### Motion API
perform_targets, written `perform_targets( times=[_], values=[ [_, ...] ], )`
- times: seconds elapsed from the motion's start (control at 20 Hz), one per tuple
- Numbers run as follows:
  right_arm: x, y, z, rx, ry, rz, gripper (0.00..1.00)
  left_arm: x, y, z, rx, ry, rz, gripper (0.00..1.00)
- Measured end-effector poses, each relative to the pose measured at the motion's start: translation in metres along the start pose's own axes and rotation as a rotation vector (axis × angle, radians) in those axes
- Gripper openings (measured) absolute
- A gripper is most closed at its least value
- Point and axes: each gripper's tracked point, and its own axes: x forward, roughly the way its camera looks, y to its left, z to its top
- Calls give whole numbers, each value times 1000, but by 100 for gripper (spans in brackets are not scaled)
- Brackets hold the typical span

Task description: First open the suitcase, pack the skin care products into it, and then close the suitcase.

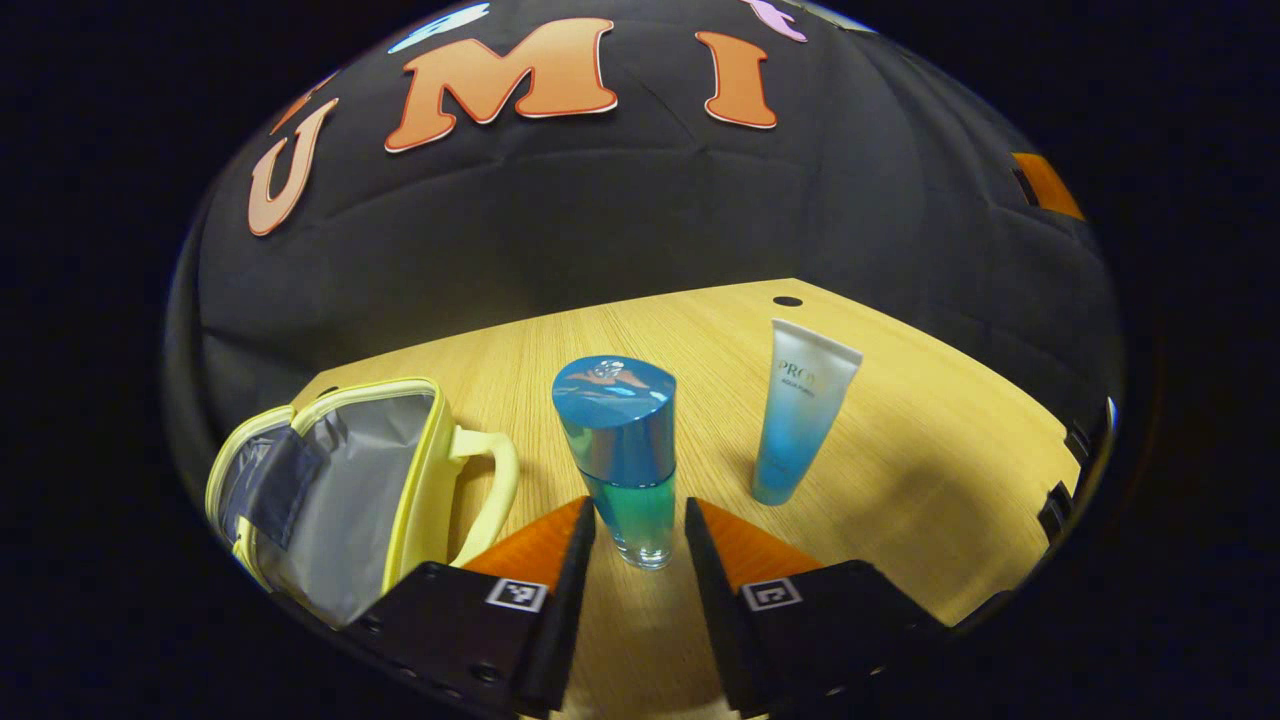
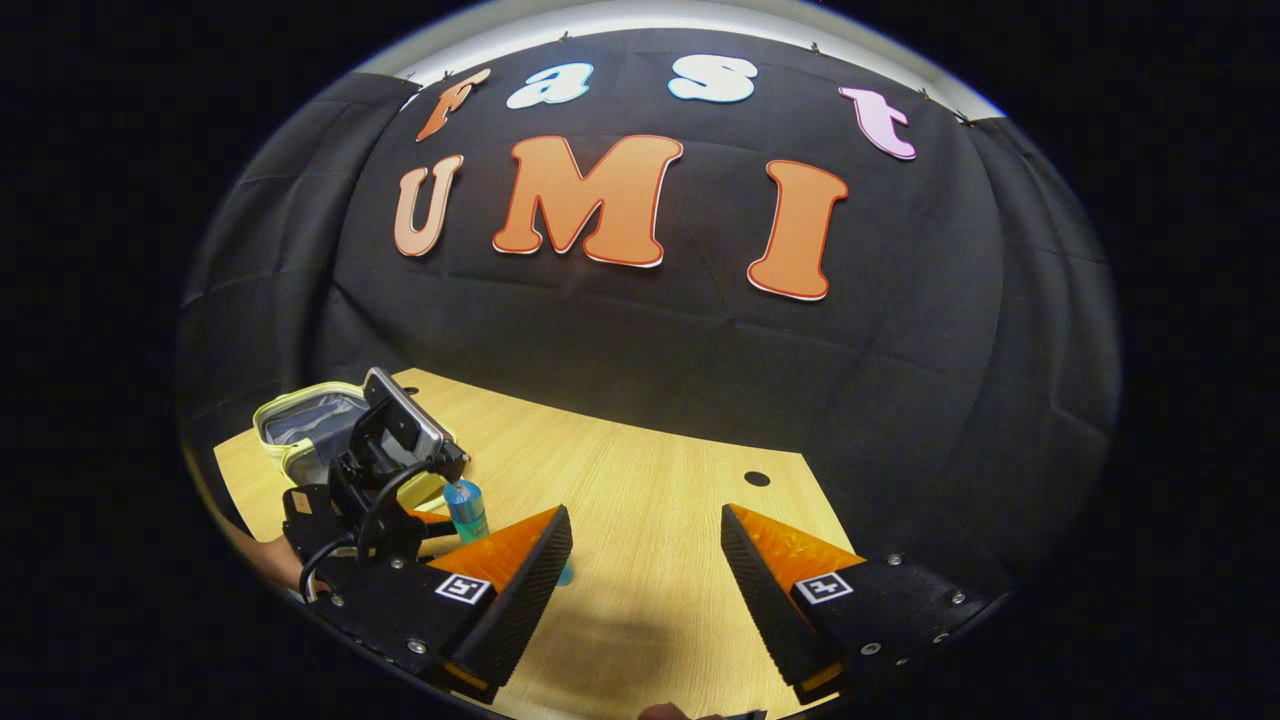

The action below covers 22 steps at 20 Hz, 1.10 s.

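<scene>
While left gripper point(image 1: 640, 530) fingers flank it, glossy cylindrical bottle point(image 1: 622, 455) stands upright.

The right gripper point(image 2: 646, 560) is hovering, jaws apart, above the wooden table point(image 2: 640, 480), while the left gripper point(image 2: 432, 522) is reaching the blue bottle point(image 2: 466, 508) beside the yellow suitcase point(image 2: 300, 425).

Your bench point(image 1: 900, 470) is pale wood grain, with a dark round hole point(image 1: 787, 301) near its far edge.
</scene>
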Motion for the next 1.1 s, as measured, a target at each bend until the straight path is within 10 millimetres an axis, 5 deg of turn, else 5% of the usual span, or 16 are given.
perform_targets(
  times=[0.05, 0.15, 0.3, 0.55, 0.85, 1.1],
  values=[
    [3, 1, -5, 1, 12, 1, 95, -2, 0, 1, -7, 3, -13, 48],
    [10, 6, -17, 12, 40, 14, 95, -5, 1, 1, -26, 17, -24, 43],
    [23, 16, -40, 43, 88, 53, 95, -10, -1, 5, -90, 36, -54, 44],
    [54, 35, -73, 33, 164, 131, 95, -43, 11, 41, -114, -10, -39, 43],
    [91, 77, -111, -18, 238, 269, 95, -84, 40, 85, -136, -58, 26, 43],
    [117, 100, -140, 42, 323, 311, 87, -112, 79, 86, -130, -37, 124, 43]
  ],
)
